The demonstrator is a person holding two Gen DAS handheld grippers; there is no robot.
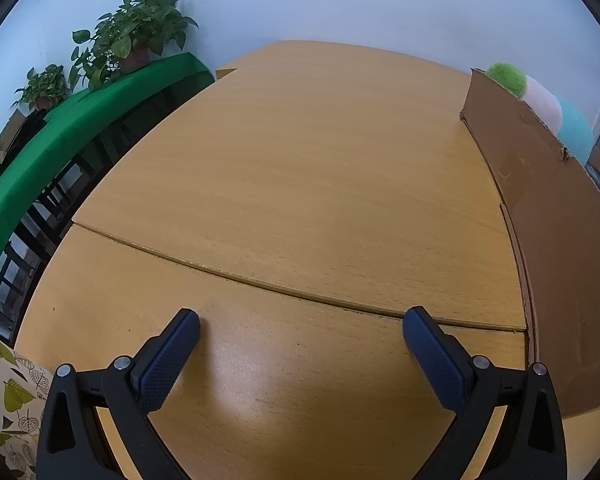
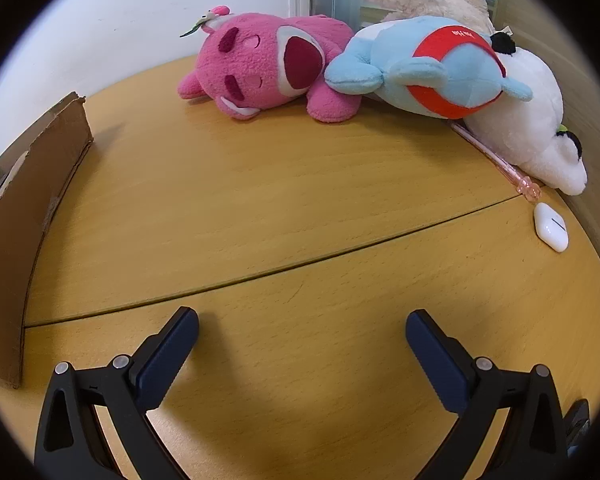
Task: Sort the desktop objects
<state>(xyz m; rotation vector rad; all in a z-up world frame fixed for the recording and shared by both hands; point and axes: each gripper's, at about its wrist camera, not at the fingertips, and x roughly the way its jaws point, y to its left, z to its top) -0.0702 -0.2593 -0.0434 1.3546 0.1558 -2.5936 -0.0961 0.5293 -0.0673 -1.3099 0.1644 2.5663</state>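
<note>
Both tongs, left and right, gape empty; cardboard box holds plush toys.

The wooden table is showing a honey-yellow grain, with a darker seam crossing it. At 11 o'clock in the right wrist view, a pink plush is displaying maroon patches and a dark red mouth. Beside it, at 1 o'clock, a pale blue plush is wearing a red band, and a white plush is showing black spots. A translucent pink pen and a white earbud case (with 1 dark line) are lying at 3 o'clock. The cardboard box is looking plain brown. In the left wrist view, at 10 o'clock, a green cloth is running under green-leaved plants. Both grippers' pads are showing textured navy on black frames.
</note>
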